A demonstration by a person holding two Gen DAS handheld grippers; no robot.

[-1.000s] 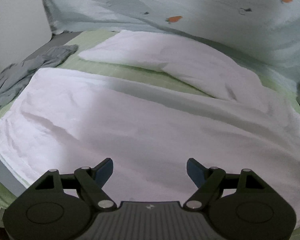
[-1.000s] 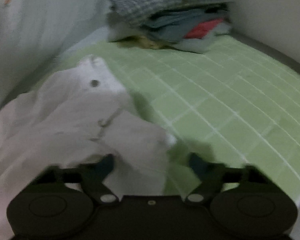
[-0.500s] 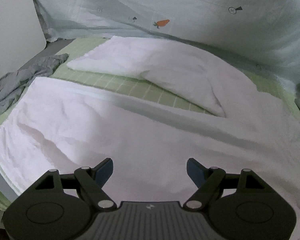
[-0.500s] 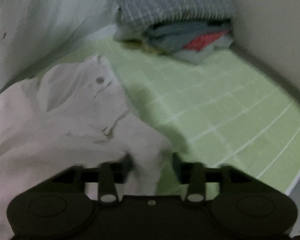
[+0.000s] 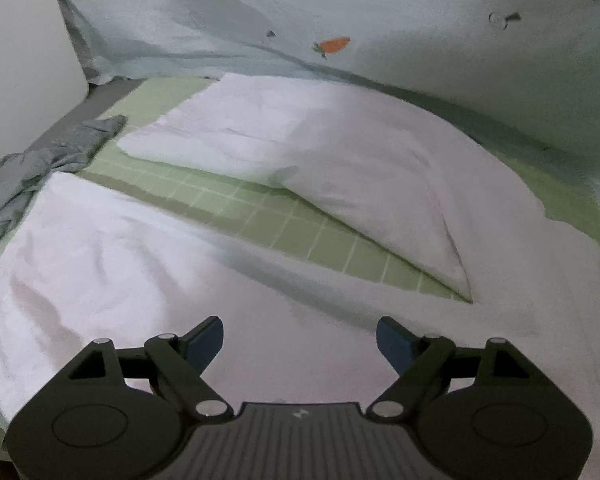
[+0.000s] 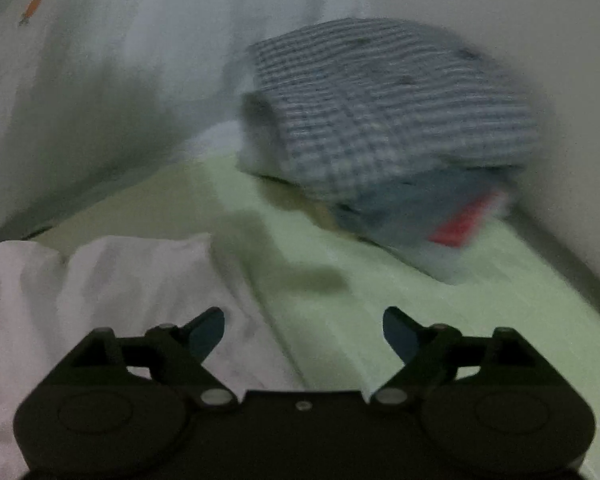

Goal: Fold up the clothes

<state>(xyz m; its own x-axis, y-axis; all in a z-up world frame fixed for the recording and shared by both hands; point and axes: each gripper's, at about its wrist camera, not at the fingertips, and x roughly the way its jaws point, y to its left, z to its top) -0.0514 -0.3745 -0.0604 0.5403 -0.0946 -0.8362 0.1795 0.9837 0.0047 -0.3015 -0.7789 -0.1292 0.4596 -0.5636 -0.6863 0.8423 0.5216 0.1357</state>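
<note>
Nearest in the left wrist view, the left gripper (image 5: 299, 336) stands with its blue-padded jaws spread wide and nothing between them, hovering above the white garment (image 5: 148, 264), which lies spread over the green checked mat (image 5: 300, 232). From the gripper, the body of the cloth fills everything from 9 o'clock round to 3 o'clock. Farther off, toward 12 o'clock, a long white part (image 5: 340, 156), probably a sleeve or a leg, lies out flat at a slant, with a wedge of bare mat showing between it and the body. At 10 o'clock a crumpled grey garment (image 5: 40, 172) sits at the mat's edge, and beyond everything a pale sheet with carrot prints (image 5: 332, 45) hangs as a backdrop.

In the right wrist view, which is blurred, the right gripper (image 6: 303, 330) has just been opening; its jaws now stand spread and empty. The garment's edge lies below them toward 8 o'clock and bare mat toward 4 o'clock. Far off at 1 o'clock is a stack of folded clothes (image 6: 388, 136), a checked piece on top.

Judging by this, the garment is laid out and just released at one end, so the step in hand is between grasps: smoothing is about done and the first fold is not yet made. The next move probably calls for each gripper to pinch an edge or corner, perhaps the far outstretched part first, and carry it over the body without dragging the layers beneath
</note>
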